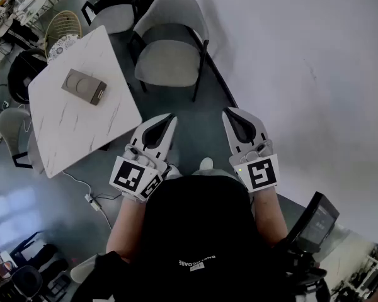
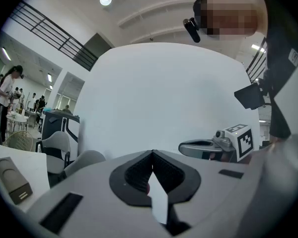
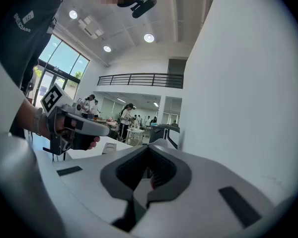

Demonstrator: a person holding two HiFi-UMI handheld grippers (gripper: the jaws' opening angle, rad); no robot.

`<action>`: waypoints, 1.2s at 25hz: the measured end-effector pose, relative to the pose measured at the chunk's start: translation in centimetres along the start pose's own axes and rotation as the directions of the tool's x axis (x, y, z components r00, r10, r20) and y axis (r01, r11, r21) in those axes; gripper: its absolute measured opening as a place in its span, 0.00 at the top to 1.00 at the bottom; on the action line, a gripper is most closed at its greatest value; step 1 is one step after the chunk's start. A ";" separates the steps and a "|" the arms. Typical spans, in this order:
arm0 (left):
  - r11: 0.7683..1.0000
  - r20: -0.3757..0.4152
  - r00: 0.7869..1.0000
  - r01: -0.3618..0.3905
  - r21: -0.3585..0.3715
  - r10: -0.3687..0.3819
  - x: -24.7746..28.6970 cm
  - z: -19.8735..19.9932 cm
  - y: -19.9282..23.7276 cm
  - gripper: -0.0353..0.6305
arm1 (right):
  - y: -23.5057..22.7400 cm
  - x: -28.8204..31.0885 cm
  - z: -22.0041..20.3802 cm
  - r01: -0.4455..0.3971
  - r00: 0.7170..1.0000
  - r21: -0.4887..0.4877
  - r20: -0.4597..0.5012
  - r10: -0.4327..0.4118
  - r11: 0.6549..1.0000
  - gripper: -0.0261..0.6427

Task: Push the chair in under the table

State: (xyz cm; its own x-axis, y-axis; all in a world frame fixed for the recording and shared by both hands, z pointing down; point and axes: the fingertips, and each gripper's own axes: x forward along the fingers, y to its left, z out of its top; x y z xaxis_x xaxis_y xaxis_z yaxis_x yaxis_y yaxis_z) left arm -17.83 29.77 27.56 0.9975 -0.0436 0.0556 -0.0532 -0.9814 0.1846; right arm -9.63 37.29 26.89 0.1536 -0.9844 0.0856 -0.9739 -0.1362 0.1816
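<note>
Currently the chair (image 1: 170, 55) stands out from the white table (image 1: 63, 128), just off its far corner, not tucked under. The left tool (image 1: 166, 123) and right tool (image 1: 238, 119) are held level, well short of the chair, each with jaws pressed together on nothing. A grey device (image 1: 83, 86) lies on the table.

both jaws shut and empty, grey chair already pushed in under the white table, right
No. The head view shows the grey chair standing clear of the white table, its whole seat in the open, not pushed in. The rest holds: the left gripper and right gripper are shut and empty.
</note>
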 end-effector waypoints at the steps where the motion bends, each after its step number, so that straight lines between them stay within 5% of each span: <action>1: 1.000 -0.002 1.000 0.002 0.000 -0.002 0.0 0.0 0.0 0.94 | 0.0 0.0 0.0 -0.002 1.000 -0.001 -0.002 0.002 1.000 0.94; 17: 1.000 -0.016 1.000 -0.013 -0.013 0.013 0.0 -0.9 -0.6 0.94 | -0.7 -1.1 -1.0 -0.023 0.999 0.048 0.027 0.022 0.999 0.94; 30: 0.997 -0.050 0.996 -0.079 -0.006 0.079 4.4 -2.6 -3.2 0.94 | -5.0 -2.5 -3.8 -0.119 0.993 0.055 0.012 0.119 0.991 0.94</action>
State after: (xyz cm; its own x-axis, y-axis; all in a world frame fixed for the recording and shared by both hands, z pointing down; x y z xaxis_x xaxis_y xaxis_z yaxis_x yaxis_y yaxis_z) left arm -13.40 33.18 29.78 0.9866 -0.1111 0.1192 -0.1321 -0.9737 0.1857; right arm -4.54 40.84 29.47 0.0346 -0.9949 0.0946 -0.9930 -0.0235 0.1161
